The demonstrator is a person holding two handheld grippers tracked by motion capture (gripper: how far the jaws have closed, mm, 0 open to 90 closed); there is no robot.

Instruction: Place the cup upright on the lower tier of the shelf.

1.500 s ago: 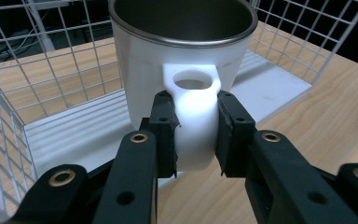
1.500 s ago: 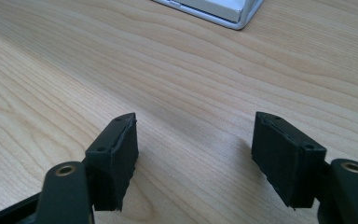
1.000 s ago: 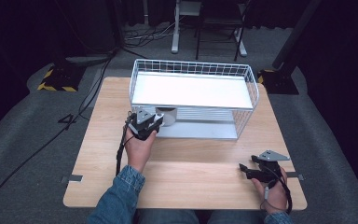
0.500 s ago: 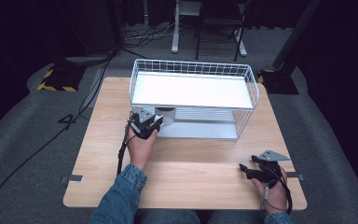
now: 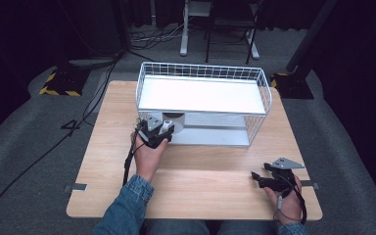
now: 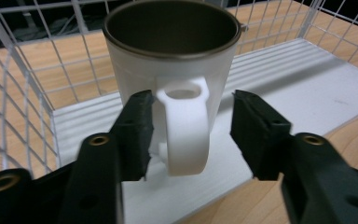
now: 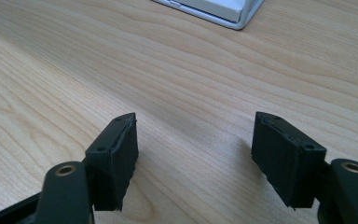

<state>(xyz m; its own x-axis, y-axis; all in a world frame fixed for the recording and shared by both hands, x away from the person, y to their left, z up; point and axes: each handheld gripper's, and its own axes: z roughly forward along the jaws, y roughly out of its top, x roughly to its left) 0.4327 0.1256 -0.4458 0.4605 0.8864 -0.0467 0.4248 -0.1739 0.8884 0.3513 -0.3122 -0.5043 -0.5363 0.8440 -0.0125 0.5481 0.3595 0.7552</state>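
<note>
Left tongs (image 6: 189, 135) are at the lower shelf of the wire rack (image 5: 203, 73), straddling the handle (image 6: 185, 130) of the white mug (image 6: 172, 60). The jaws have just been opening: the handle sits between them, there's a clear gap on the right side, and the left pad is right beside the handle or barely brushing it. No squeeze, so I read this as a release.

The mug stands upright on the rack's lower white shelf (image 6: 307, 79), at its left end, dark inside facing up, handle pointing out toward the open front. That makes sense (the handle is the only part the tongs can span, and facing out it stays reachable under the upper shelf).

In the high view my left hand (image 5: 149, 152) sits at the rack's front-left corner, gripper nose just under the top tray.

Right tongs (image 7: 205, 158) are spread wide over bare counter (image 7: 168, 70), holding nothing, and parked near the front right edge, well apart from the rack. Probably kept there to stay out of the way.

My judgement is that the mug is placed, and the next step is backing the left tongs straight out without snagging the handle.
</note>
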